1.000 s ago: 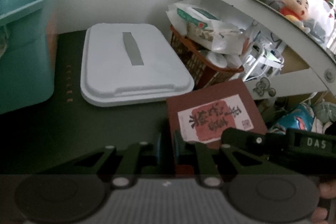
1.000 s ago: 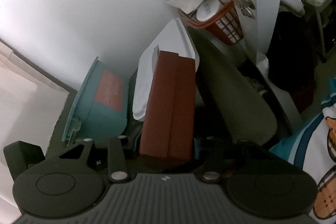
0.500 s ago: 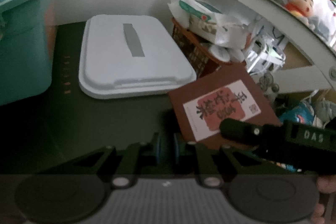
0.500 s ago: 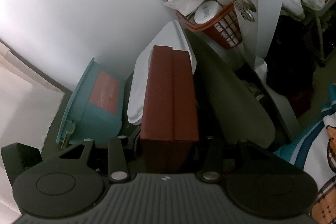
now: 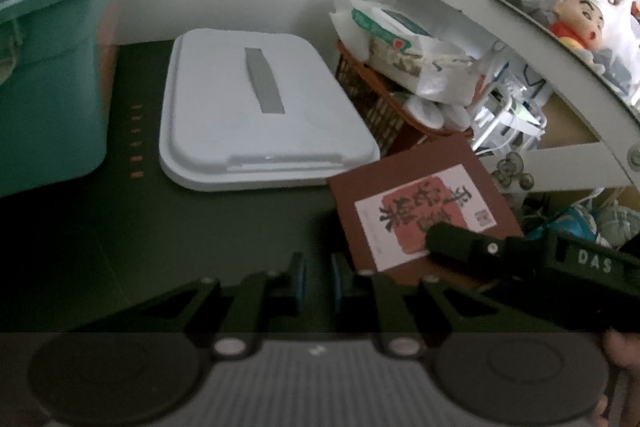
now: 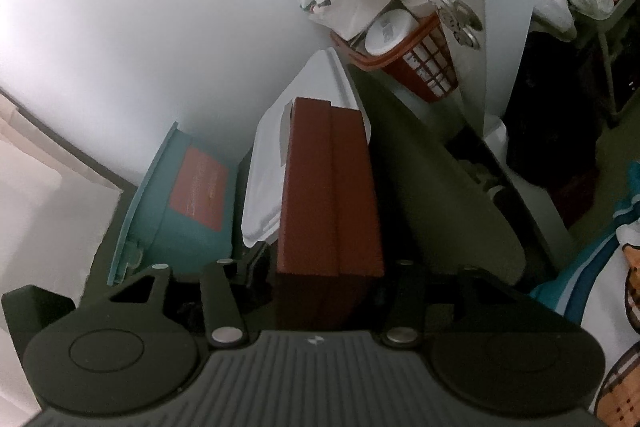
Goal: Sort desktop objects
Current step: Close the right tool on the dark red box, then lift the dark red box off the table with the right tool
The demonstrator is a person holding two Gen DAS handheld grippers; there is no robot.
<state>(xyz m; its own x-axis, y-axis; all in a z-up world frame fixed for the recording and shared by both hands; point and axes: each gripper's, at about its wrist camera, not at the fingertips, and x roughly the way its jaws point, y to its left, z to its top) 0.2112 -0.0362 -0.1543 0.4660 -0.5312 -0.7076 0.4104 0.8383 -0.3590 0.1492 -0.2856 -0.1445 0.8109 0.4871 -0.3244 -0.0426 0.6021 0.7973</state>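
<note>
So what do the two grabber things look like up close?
Both are chunky dark plastic. The left gripper has two slim fingers with blue pads, silver screws, two round discs and a ribbed grey panel with a tiny white logo. The right gripper has the same discs, screws and ribbed panel. Its side, seen from the left camera, carries white letters "DAS".

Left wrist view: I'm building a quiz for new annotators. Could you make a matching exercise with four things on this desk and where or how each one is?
Things:
1. brown box with a red-and-white label
2. white flat plastic lid with a grey strip
3. teal plastic bin
4. red-brown lattice basket

Places or states:
A. at the left edge of the dark desk mat
B. gripped by the right gripper
C. stuffed with white bags
D. flat on the mat, by the wall

Pairs: 1-B, 2-D, 3-A, 4-C
</note>
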